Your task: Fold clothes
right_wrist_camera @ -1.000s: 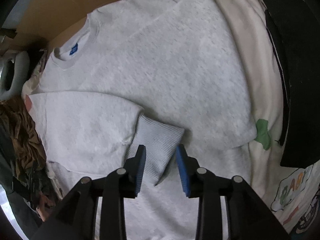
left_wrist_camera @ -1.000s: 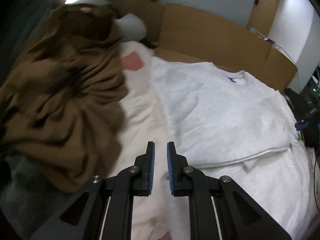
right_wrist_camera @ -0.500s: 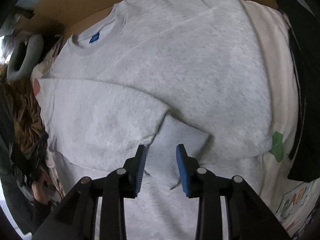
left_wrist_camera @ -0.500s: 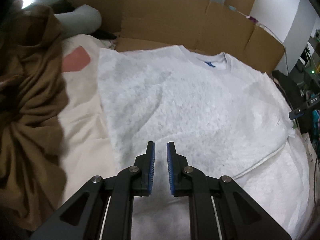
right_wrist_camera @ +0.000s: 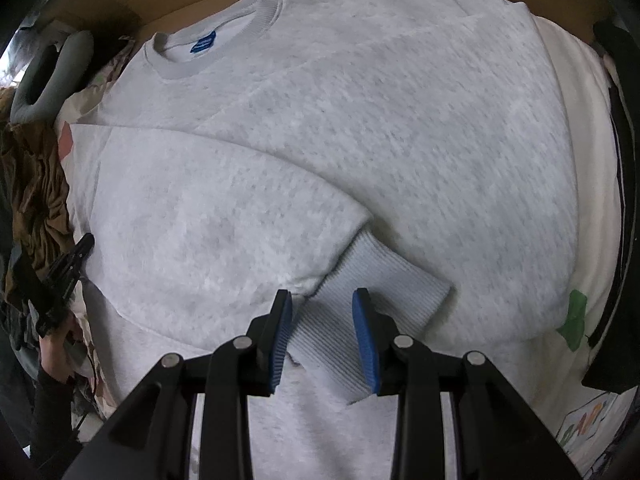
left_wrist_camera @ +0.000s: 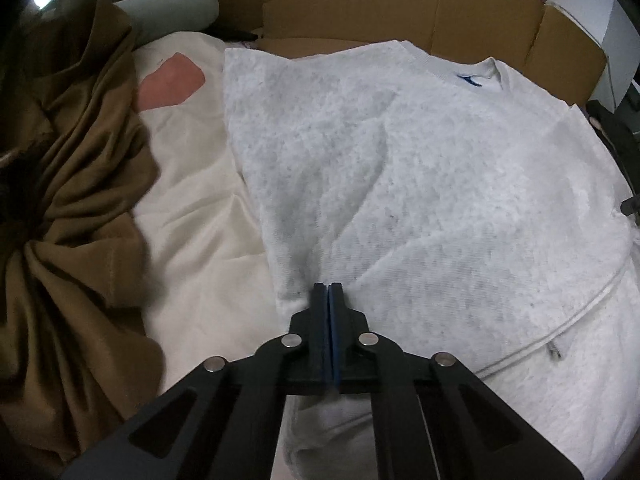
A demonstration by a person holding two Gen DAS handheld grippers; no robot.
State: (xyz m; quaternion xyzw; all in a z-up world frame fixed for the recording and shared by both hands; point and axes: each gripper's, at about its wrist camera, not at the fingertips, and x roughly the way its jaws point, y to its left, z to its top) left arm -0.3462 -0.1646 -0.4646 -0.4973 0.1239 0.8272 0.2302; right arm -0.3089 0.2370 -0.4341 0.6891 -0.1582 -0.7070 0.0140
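A light grey sweatshirt [left_wrist_camera: 420, 184] lies flat on a cream sheet, collar with blue label [right_wrist_camera: 204, 44] at the far end. One sleeve is folded across the chest, its ribbed cuff [right_wrist_camera: 372, 280] on top. My left gripper [left_wrist_camera: 328, 286] is at the sweatshirt's left side edge; its jaws are closing tight on a pinch of that fabric, and creases run out from the tips. The same left gripper [right_wrist_camera: 86, 242], held by a hand, shows at the left of the right wrist view. My right gripper [right_wrist_camera: 322, 300] stands open just above the cuff, a blue pad on either side.
A crumpled brown garment [left_wrist_camera: 68, 184] lies left of the sweatshirt. The cream sheet [left_wrist_camera: 200, 220] lies between them. Cardboard walls [left_wrist_camera: 480, 12] stand at the far end, with a grey neck pillow [right_wrist_camera: 52, 76] nearby. Black fabric [right_wrist_camera: 624, 184] borders the right side.
My left gripper swung from beside the brown garment rightward and down to the sweatshirt's side edge, and its jaws came together. My right gripper drifted a little nearer the cuff, still open.
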